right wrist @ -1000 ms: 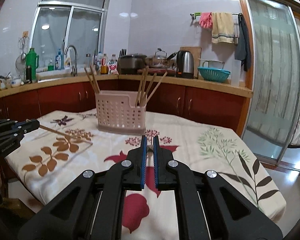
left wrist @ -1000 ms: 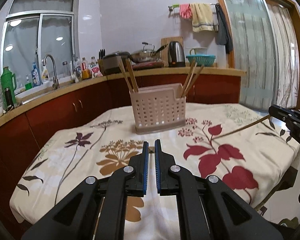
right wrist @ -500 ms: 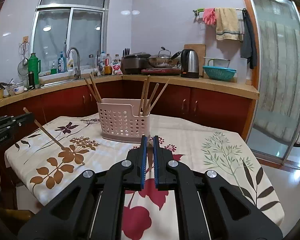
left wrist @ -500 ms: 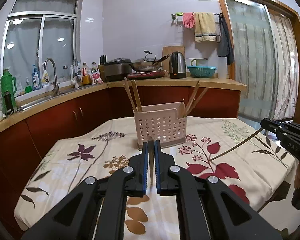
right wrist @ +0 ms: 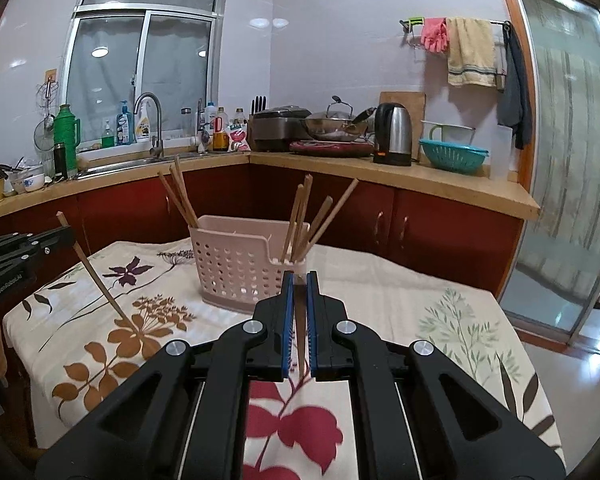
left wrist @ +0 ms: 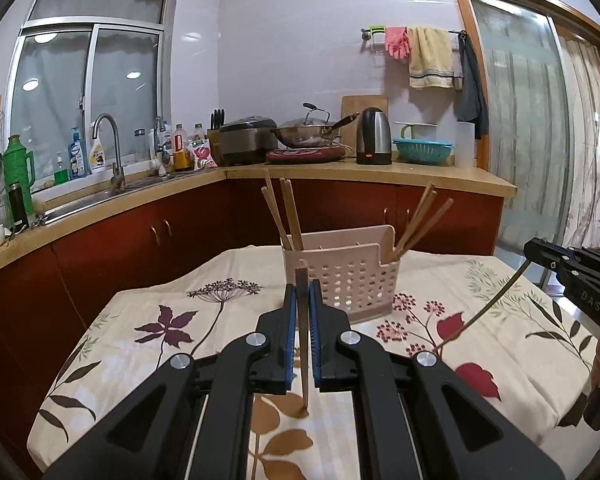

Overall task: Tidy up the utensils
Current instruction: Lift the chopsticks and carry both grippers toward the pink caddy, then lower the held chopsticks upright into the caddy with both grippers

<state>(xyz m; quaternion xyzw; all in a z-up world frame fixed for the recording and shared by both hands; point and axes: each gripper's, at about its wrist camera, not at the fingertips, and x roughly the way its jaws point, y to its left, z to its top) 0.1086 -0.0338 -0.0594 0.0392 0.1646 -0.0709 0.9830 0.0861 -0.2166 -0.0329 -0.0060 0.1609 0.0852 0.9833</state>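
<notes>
A pink perforated utensil basket (left wrist: pixel 352 280) (right wrist: pixel 236 268) stands on the floral tablecloth (left wrist: pixel 148 344), with wooden chopsticks (left wrist: pixel 290 216) upright in its left compartment and several more (right wrist: pixel 308 220) leaning in its right one. My left gripper (left wrist: pixel 302 288) is shut on a single chopstick (left wrist: pixel 305 380) that hangs down towards the cloth in front of the basket. The right wrist view shows it at the left edge (right wrist: pixel 62 236), its chopstick (right wrist: pixel 100 280) slanting down. My right gripper (right wrist: pixel 299 278) is shut on another chopstick (right wrist: pixel 301 344), seen from the left view (left wrist: pixel 540 250) as a slanted stick (left wrist: pixel 484 312).
A red-fronted kitchen counter (left wrist: pixel 340 172) wraps behind the table, with a sink and tap (left wrist: pixel 112 152), rice cooker (left wrist: pixel 244 140), wok (left wrist: pixel 304 130), kettle (left wrist: pixel 374 136) and teal colander (left wrist: pixel 422 150). A sliding glass door (right wrist: pixel 572 160) is at the right.
Both grippers have risen, each still shut on its chopstick. The sticks lay low over the cloth and now hang steeper, and the basket sits lower in both views.
</notes>
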